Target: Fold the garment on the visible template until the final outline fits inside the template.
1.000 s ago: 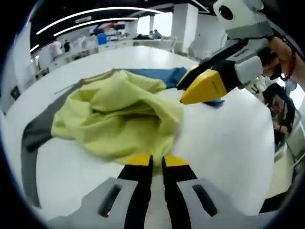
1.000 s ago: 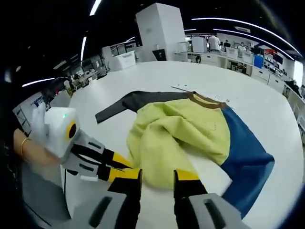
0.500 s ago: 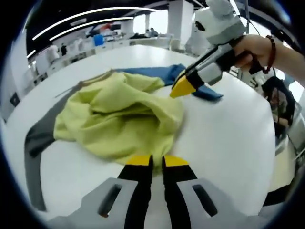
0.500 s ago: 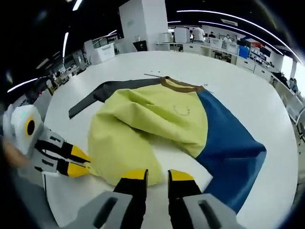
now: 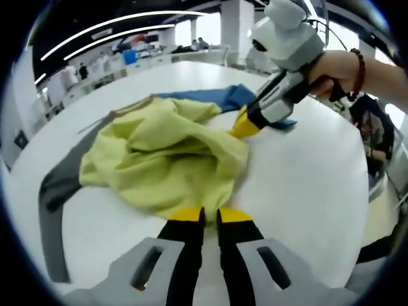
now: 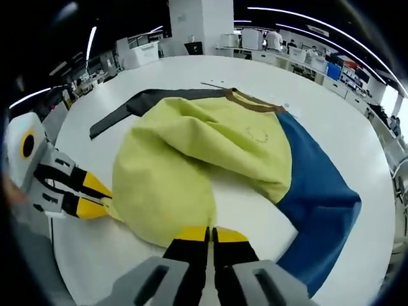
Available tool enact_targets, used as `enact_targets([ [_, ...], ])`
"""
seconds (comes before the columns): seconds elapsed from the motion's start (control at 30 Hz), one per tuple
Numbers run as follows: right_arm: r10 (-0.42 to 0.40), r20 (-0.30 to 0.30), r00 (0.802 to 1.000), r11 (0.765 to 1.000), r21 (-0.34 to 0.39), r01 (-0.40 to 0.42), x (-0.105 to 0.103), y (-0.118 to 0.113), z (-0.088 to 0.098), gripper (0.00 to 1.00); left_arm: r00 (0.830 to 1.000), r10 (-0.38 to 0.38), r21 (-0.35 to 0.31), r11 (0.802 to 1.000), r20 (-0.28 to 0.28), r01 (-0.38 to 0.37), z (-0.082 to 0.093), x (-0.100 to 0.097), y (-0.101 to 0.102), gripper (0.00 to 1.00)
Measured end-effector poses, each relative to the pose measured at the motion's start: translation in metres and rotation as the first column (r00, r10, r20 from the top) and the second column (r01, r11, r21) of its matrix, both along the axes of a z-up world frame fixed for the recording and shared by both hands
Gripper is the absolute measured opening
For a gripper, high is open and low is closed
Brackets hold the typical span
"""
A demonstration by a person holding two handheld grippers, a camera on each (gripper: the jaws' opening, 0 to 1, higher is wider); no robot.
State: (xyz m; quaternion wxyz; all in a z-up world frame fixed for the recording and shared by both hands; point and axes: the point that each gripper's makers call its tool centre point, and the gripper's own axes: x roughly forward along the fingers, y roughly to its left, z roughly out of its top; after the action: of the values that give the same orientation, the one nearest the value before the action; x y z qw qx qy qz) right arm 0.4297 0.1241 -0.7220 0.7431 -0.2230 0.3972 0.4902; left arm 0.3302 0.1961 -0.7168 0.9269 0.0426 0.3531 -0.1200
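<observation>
the garment (image 5: 162, 162) lies crumpled on the white desk (image 5: 299, 185), its yellow body bunched in loose folds, a grey sleeve (image 5: 54, 191) trailing off one side and a blue sleeve (image 5: 223, 99) off the other; in the left gripper view the left claw (image 5: 210, 215) has its yellow tips drawn almost together right at the near yellow hem, the cloth spreading ahead of it and off to its left; whether any fabric is caught between the tips cannot be told; ahead and to its right the right claw (image 5: 244, 126) comes down from a person's hand (image 5: 331, 70), its yellow tip touching the far edge of the yellow folds just beside the blue sleeve; in the right gripper view the right claw (image 6: 210, 234) shows its jaws nearly closed with the yellow hem meeting the tips, though a grip on the cloth cannot be confirmed; the garment (image 6: 204, 159) fans out ahead of it, brown collar (image 6: 255, 102) at the far end, grey sleeve (image 6: 127, 111) far to the left, blue sleeve (image 6: 312, 197) just to the right; the left claw (image 6: 95, 201) enters from the left, its yellow tips against the yellow edge.
</observation>
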Motion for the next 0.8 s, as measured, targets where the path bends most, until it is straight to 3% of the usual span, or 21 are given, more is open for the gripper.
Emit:
enact_targets([
  [0.33, -0.071, -0.001, 0.997, 0.997, 0.000, 0.071, -0.015, -0.036, 0.027, 0.00, 1.000, -0.005, -0.013, 1.000, -0.008, 0.005, 0.014, -0.033, 0.027, 0.05],
  [0.43, -0.102, -0.004, 0.995, 0.995, -0.004, 0.102, -0.023, -0.048, 0.032, 0.00, 1.000, 0.002, -0.001, 1.000, 0.014, -0.002, 0.018, -0.037, 0.033, 0.05],
  [0.8, -0.177, -0.005, 0.984, 0.984, 0.017, 0.177, -0.046, -0.069, 0.041, 0.00, 0.997, -0.059, -0.005, 0.998, 0.044, 0.060, 0.036, -0.051, 0.029, 0.05],
])
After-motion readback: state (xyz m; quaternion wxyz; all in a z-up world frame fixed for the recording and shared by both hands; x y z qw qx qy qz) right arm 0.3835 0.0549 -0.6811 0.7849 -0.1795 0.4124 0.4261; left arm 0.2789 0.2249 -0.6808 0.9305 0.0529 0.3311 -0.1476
